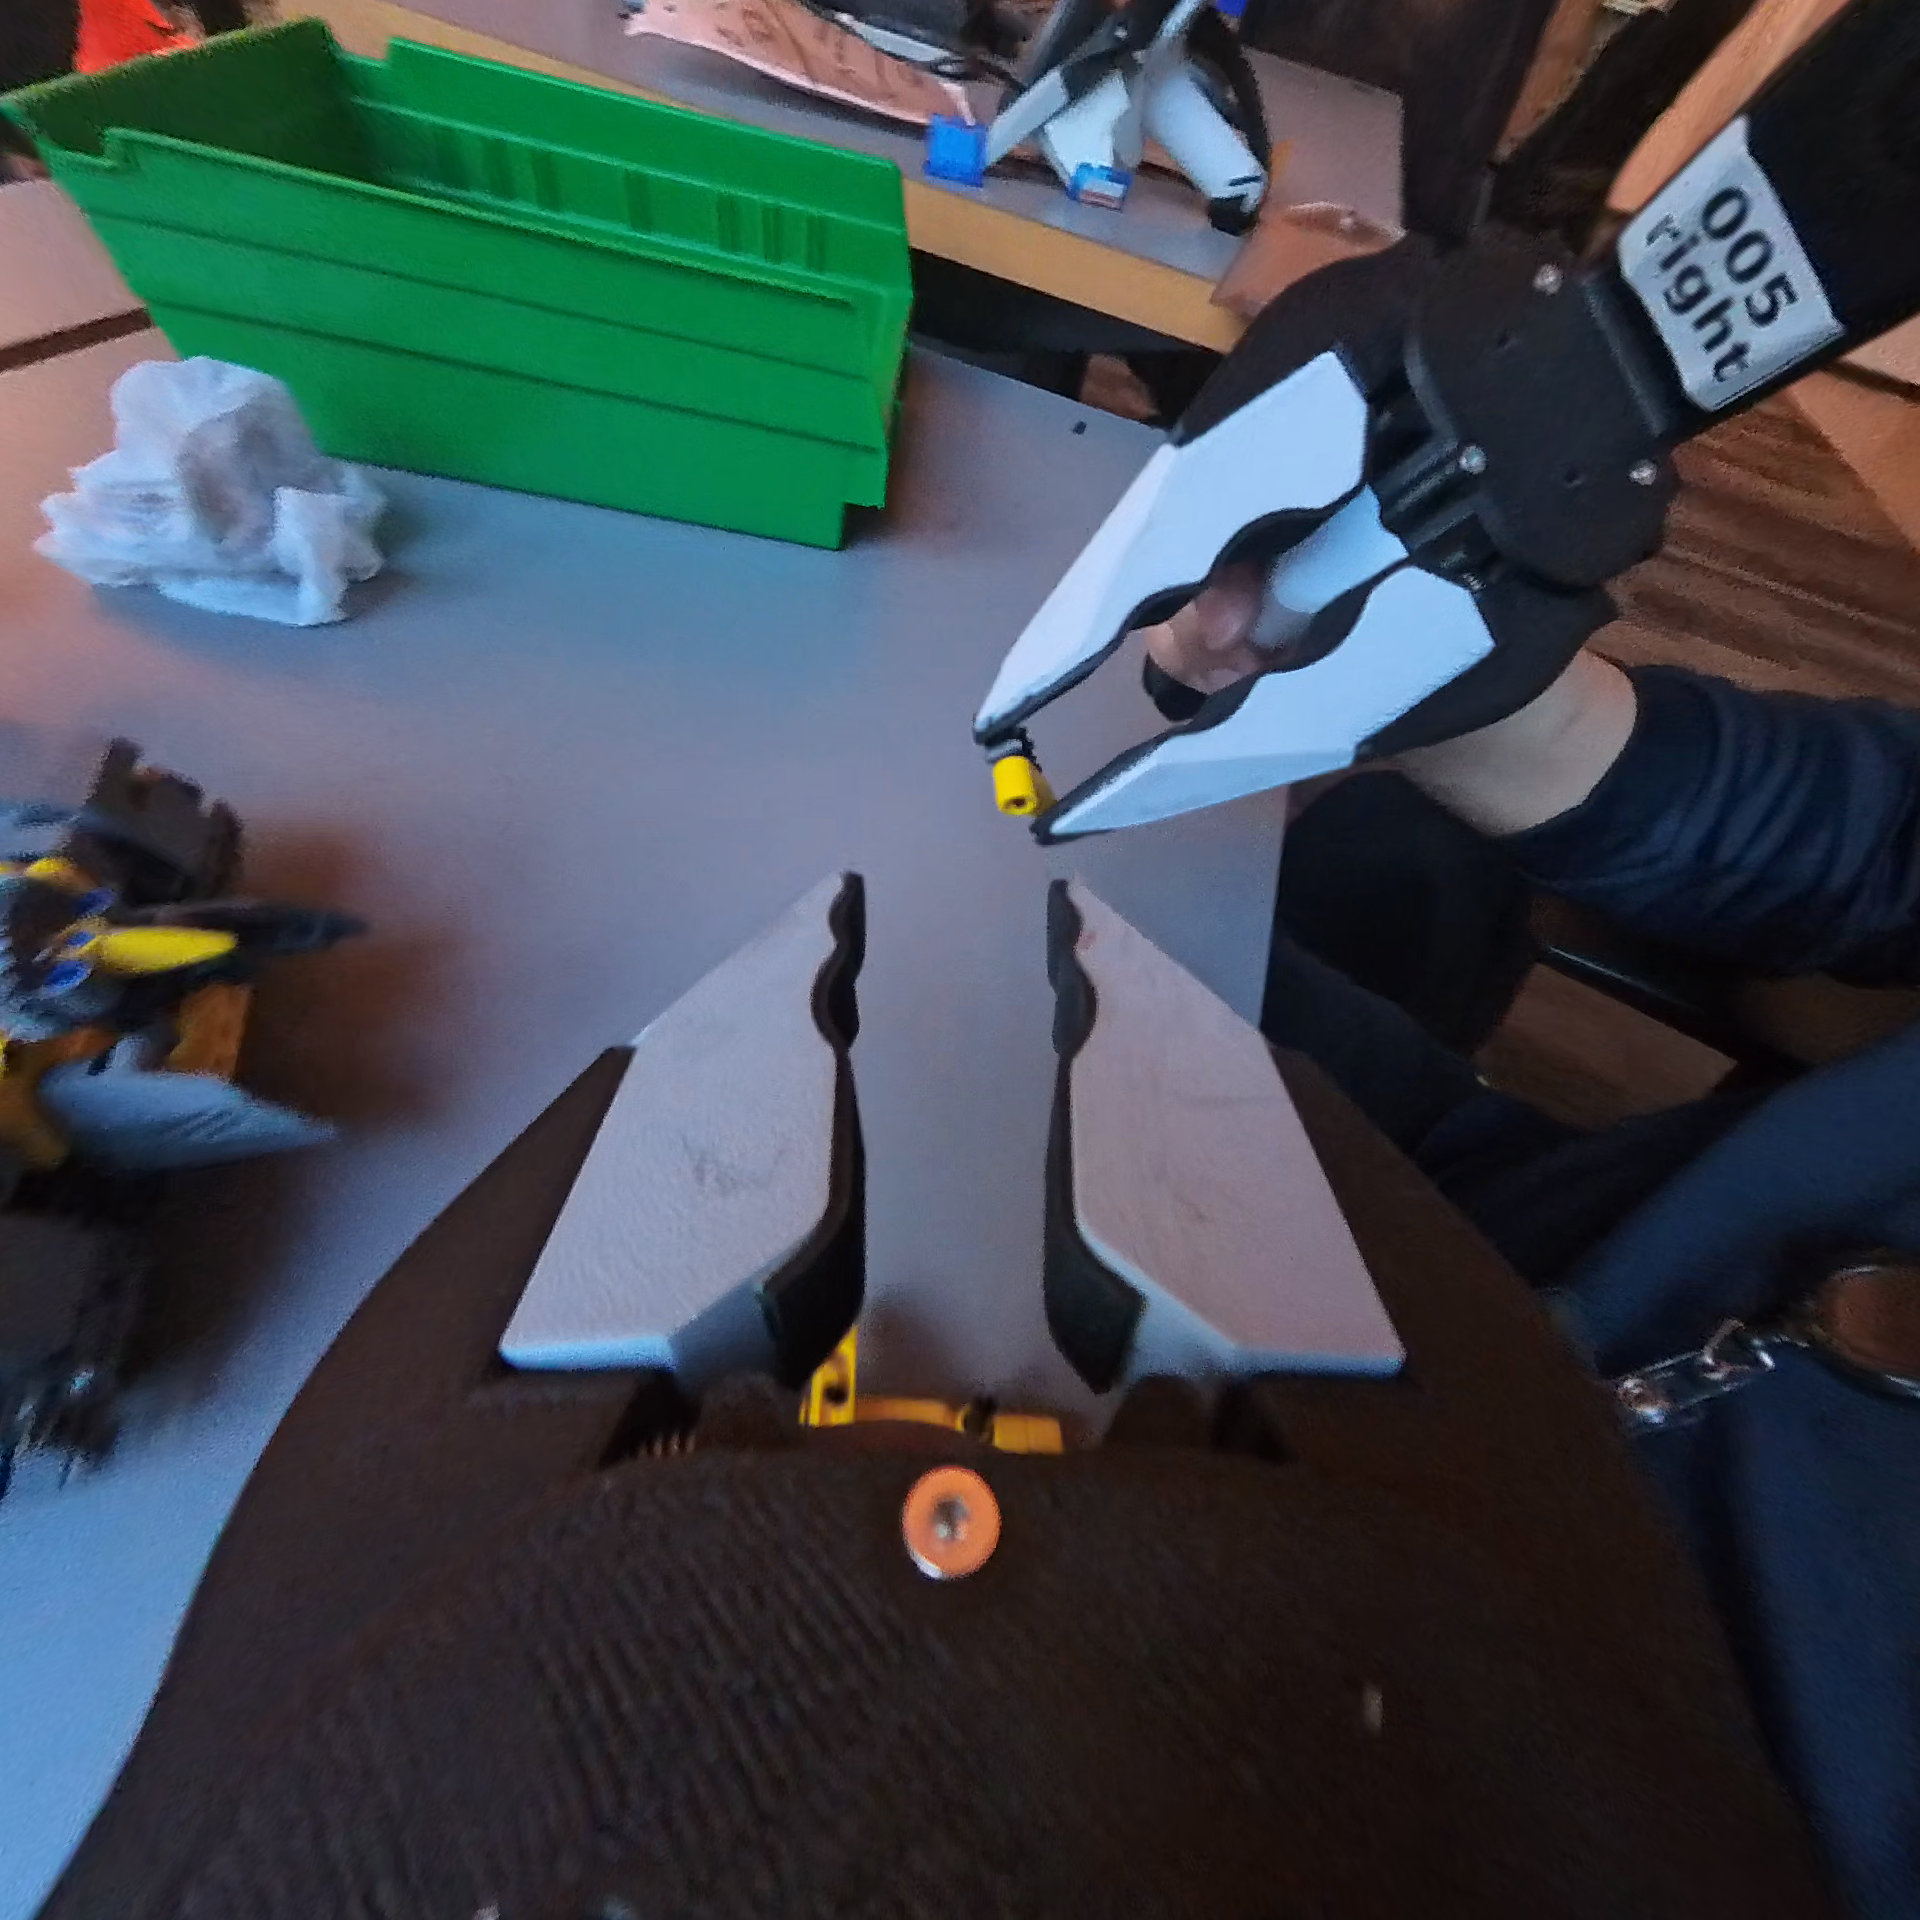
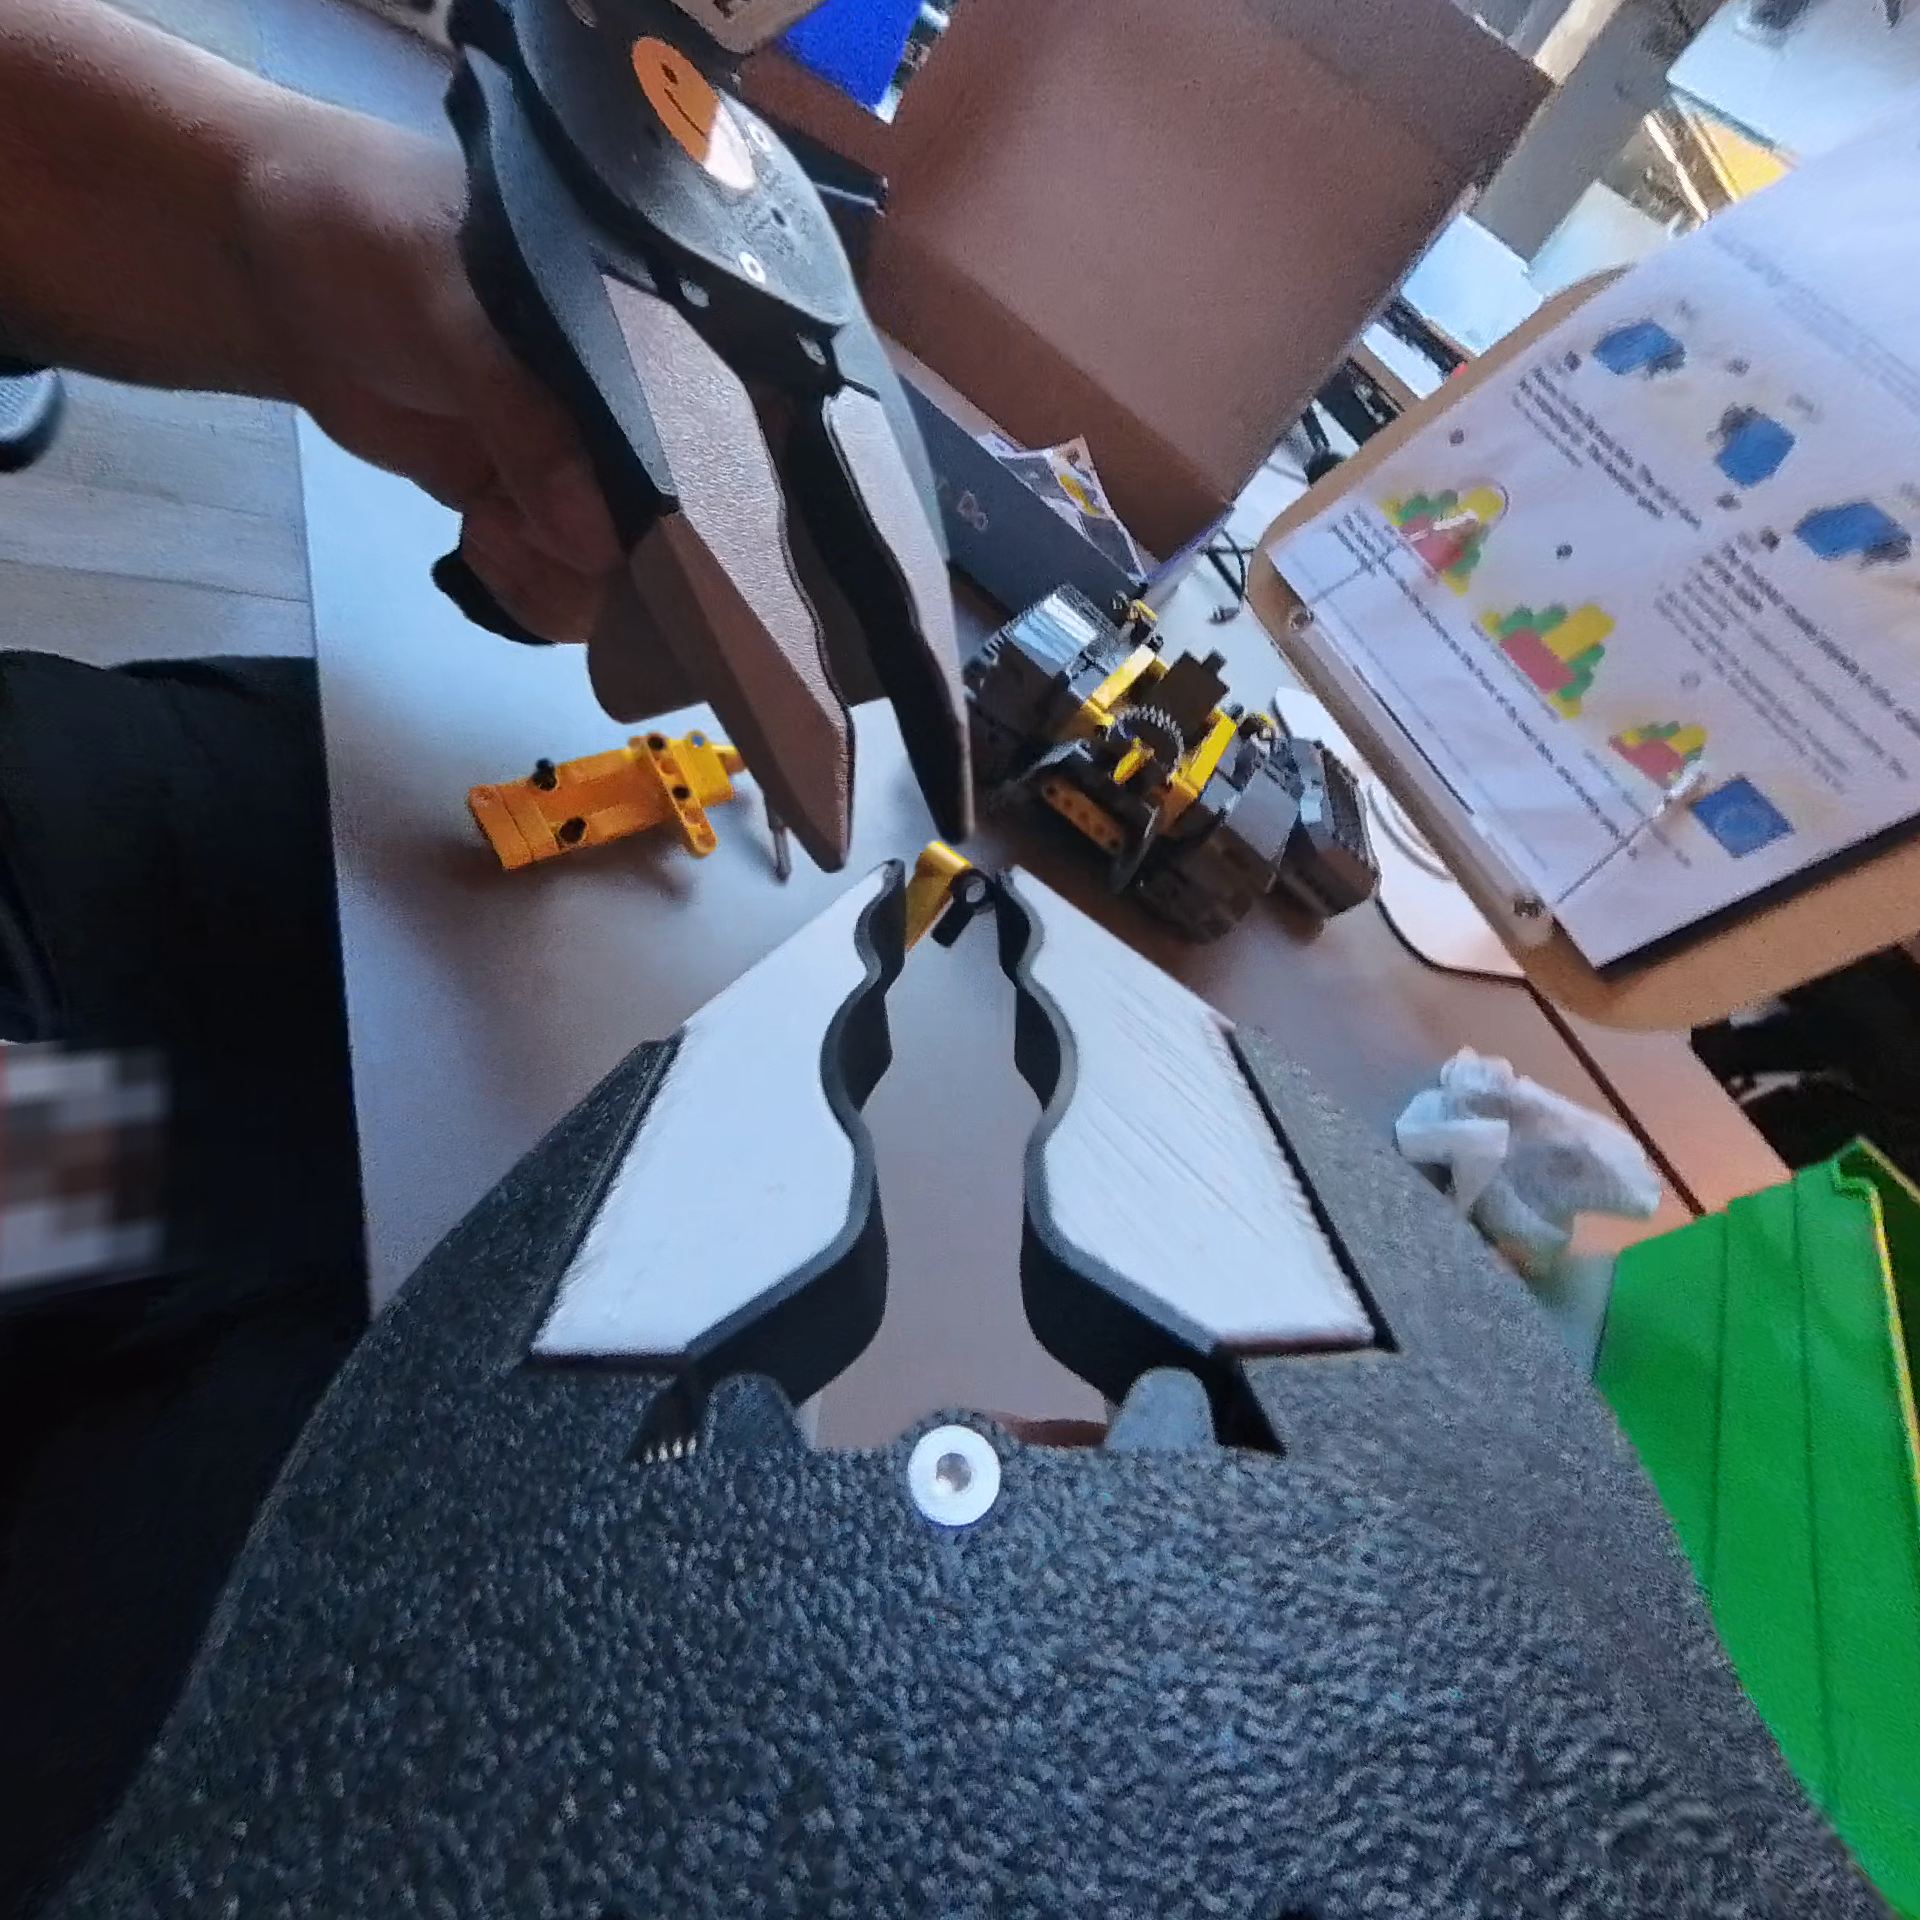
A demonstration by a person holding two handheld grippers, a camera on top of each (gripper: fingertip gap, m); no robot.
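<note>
My right gripper (image 2: 948, 881) is shut on a small yellow piece with a black pin (image 2: 928, 885) and holds it above the grey table (image 2: 499, 997). In the left wrist view the right gripper (image 1: 1013, 781) comes in from the upper right, pinching the yellow piece (image 1: 1013, 790) at its tips. My left gripper (image 1: 954, 891) is open and empty, its tips just short of that piece. In the right wrist view the left gripper (image 2: 894, 842) points down right beside the piece. A yellow-orange brick assembly (image 2: 603, 800) lies on the table under the left gripper.
A black and yellow brick vehicle (image 2: 1143, 769) stands beyond the grippers; it also shows in the left wrist view (image 1: 104, 987). A green bin (image 1: 520, 312), a crumpled white bag (image 1: 208, 488), a board with an instruction sheet (image 2: 1610, 623) and a brown box (image 2: 1143, 260) are around. The grippers are tip to tip, or close to it.
</note>
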